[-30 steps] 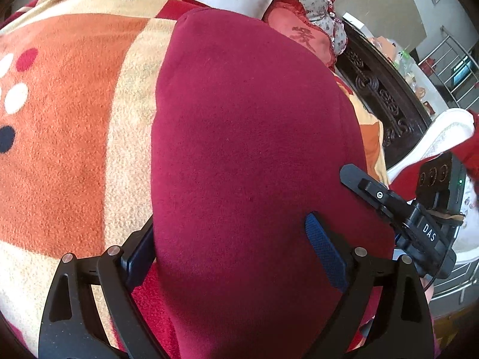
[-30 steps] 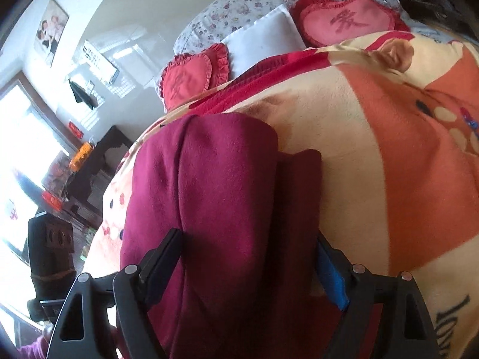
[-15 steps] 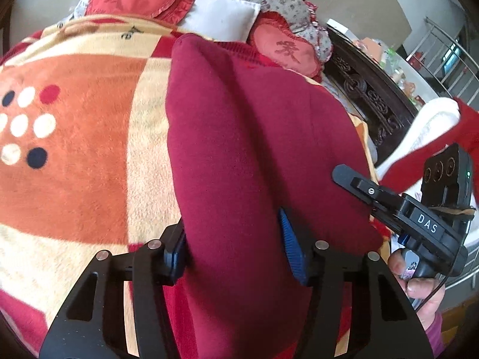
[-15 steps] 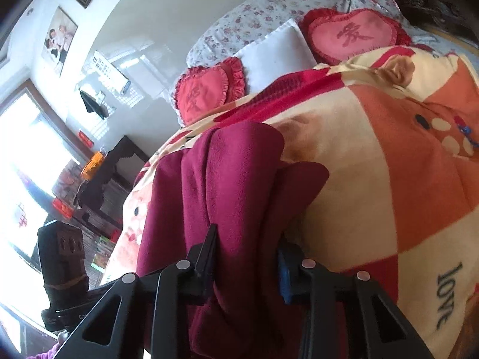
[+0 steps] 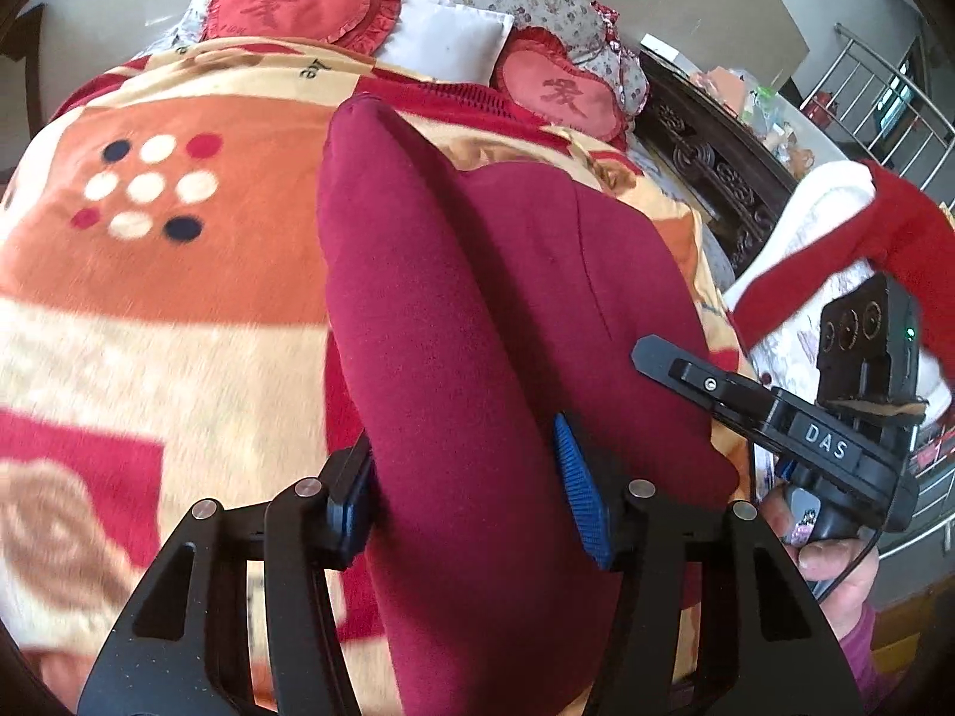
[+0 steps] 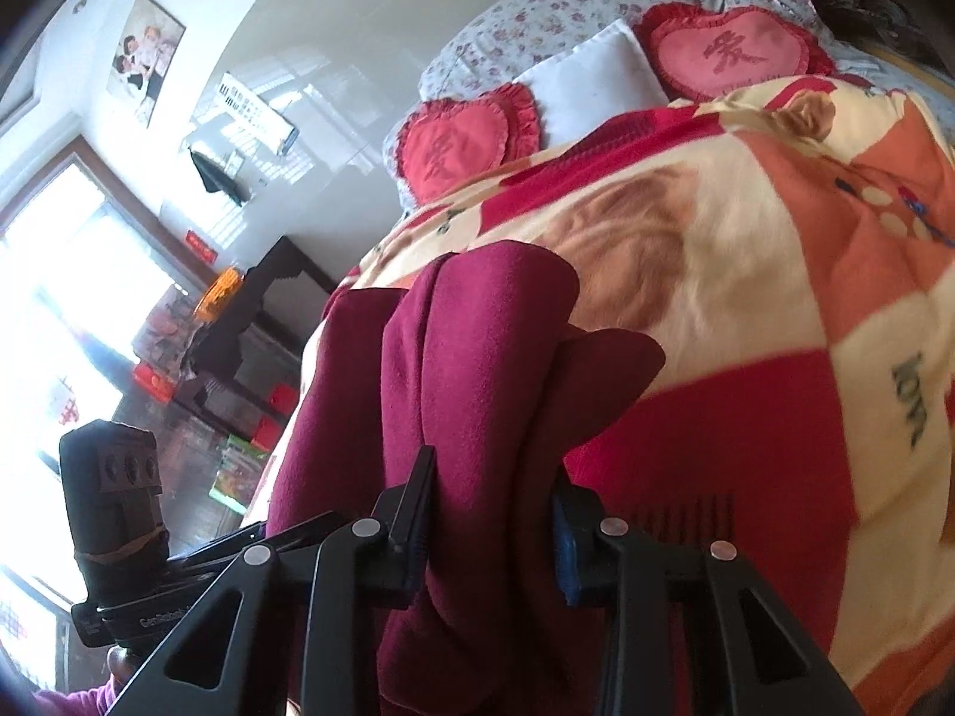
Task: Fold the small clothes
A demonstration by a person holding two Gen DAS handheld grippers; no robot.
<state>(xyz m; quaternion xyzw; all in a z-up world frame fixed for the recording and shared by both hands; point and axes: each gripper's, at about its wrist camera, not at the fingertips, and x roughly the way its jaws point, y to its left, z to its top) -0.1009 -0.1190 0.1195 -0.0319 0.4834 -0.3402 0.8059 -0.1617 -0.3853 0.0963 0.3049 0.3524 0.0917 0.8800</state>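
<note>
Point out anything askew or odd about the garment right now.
The maroon garment is not flat: both tools, left and right, pinch it into a raised ridge above the patterned blanket. In the right wrist view the layers bunch unevenly, one flap sticking out sideways. No damage shows.

two heart cushions [image 5: 292,3] [image 5: 561,92], one white pillow [image 5: 444,42]

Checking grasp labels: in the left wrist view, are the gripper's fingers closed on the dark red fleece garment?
Yes, the left gripper clamps a bunched fold of the dark red fleece garment.
</note>
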